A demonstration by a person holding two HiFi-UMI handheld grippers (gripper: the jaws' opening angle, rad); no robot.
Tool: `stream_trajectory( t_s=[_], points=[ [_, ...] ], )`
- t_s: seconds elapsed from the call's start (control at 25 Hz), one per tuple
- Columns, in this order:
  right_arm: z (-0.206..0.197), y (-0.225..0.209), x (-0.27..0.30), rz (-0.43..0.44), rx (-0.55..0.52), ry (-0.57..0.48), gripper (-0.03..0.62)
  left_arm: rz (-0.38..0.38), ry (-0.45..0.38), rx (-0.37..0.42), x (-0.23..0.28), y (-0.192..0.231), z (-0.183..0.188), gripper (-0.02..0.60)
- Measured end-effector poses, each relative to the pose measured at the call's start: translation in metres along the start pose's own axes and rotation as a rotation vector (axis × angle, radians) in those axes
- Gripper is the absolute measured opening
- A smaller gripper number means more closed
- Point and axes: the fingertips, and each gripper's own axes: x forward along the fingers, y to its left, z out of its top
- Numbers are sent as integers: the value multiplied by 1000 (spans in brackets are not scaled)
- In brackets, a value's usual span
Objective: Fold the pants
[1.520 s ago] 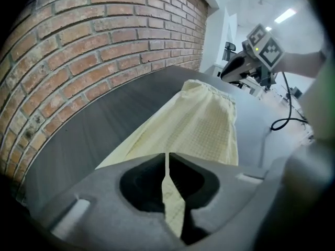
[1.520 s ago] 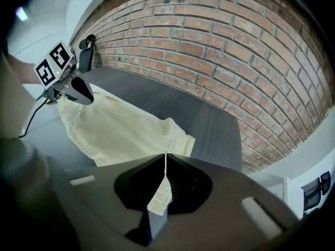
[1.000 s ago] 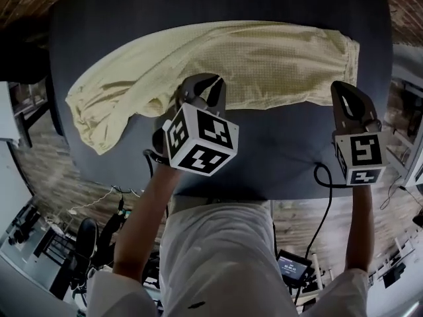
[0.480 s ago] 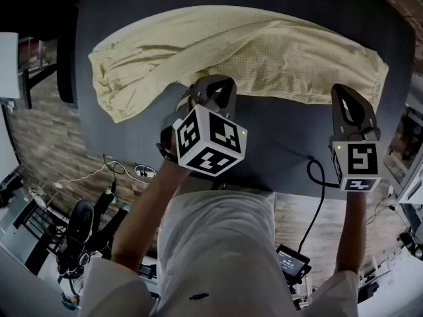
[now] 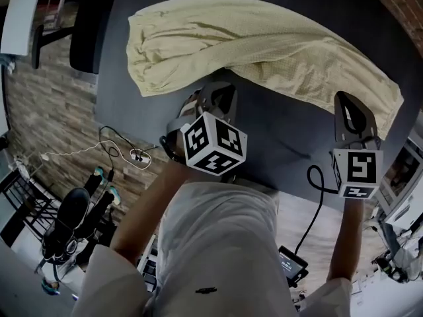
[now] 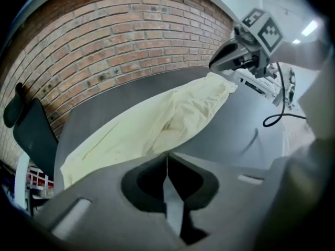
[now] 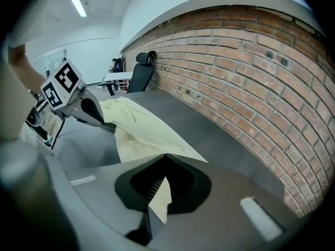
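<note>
Both grippers (image 6: 167,156) (image 7: 166,157) tight on pants (image 5: 264,41)

You are handling pale yellow pants (image 5: 277,45) that are showing a fine dotted weave on the upper layer — they are lying against a dark grey surface (image 5: 284,127). Your left tool (image 5: 217,88) and right tool (image 5: 345,98) are showing up dark grey, each carrying a white cube (image 5: 213,144) printed with black square markers. Behind, a brick wall (image 7: 251,61) is showing red-brown with pale mortar lines — you are wearing white.
</note>
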Motion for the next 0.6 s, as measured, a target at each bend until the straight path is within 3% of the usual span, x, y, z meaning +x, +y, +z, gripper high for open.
stream_trajectory(
  t_s=[0.2,0.4,0.6],
  points=[
    [22,35,9,38,-28,1,6,88,-19,-99,-20,34,-41,12],
    [44,66,21,83,-64,5,6,123,-15,-154,-31,58,-69,14],
    [60,101,42,131,-91,17,6,127,60,-133,-14,77,-113,134]
  ],
)
